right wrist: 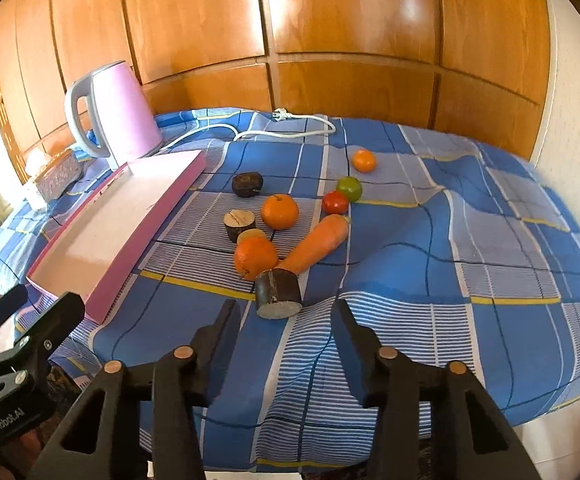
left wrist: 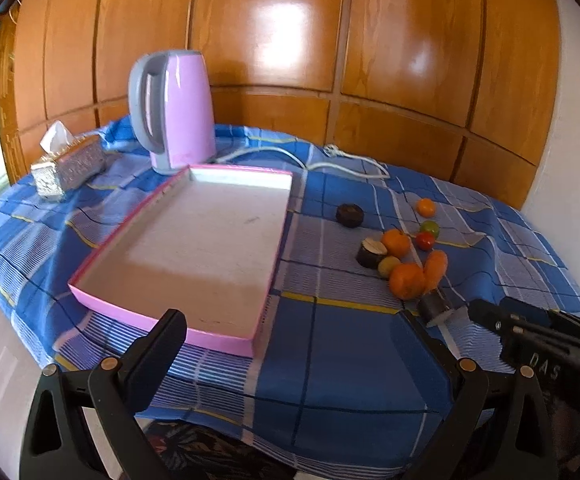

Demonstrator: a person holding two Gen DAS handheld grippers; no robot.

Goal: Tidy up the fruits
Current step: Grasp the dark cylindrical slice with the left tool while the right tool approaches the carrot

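Observation:
A white-floored pink tray lies empty on the blue checked cloth. Right of it are scattered three oranges, a carrot, a green fruit, a red one, a small yellowish one and three dark cut cylinders. My right gripper is open; the nearest dark cylinder sits at its fingertips with a gap on each side. My left gripper is wide open over the cloth at the tray's near corner, holding nothing.
A pink kettle stands behind the tray, its white cord trailing right. A silver tissue box is at the far left. Wooden panelling backs the table; a white wall bounds the right. The cloth is rumpled on the right.

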